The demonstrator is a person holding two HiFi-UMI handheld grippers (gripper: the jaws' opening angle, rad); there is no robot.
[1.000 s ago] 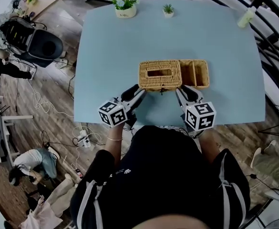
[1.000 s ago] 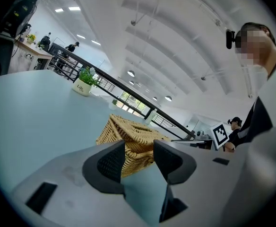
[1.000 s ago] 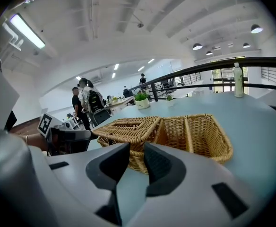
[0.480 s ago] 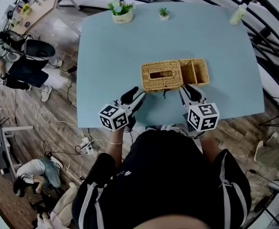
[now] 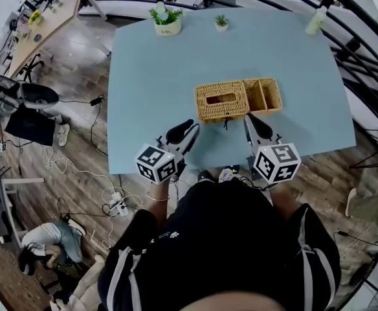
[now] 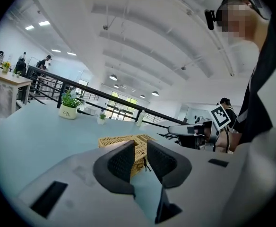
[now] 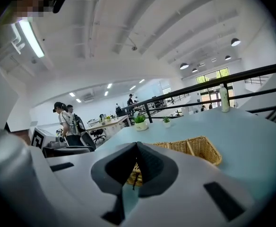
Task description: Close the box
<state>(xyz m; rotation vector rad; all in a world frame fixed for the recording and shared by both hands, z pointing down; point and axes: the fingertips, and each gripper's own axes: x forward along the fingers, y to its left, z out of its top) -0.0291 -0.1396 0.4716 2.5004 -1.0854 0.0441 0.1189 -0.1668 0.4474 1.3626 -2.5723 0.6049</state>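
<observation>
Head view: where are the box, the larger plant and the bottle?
Box (image 5: 210, 111), head view, weave of its slotted top.
Larger plant (image 5: 166, 16), head view, its leaves.
Bottle (image 5: 316, 22), head view, its body.

A black top (image 5: 228, 238) with white sleeve stripes and a small white print is worn, and the pale grey left tongs (image 5: 190, 129) and right tongs (image 5: 251, 120) are fitted with black ribbed pads (image 6: 121, 161) and marker cubes (image 5: 156, 164).

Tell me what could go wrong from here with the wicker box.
The right hand-held gripper has its jaws shut, empty and off the wicker box, so it must open before gripping anything. The dark cord at the box's front could snag a jaw. Nothing braces the box, so a push may slide it across the table.
</observation>
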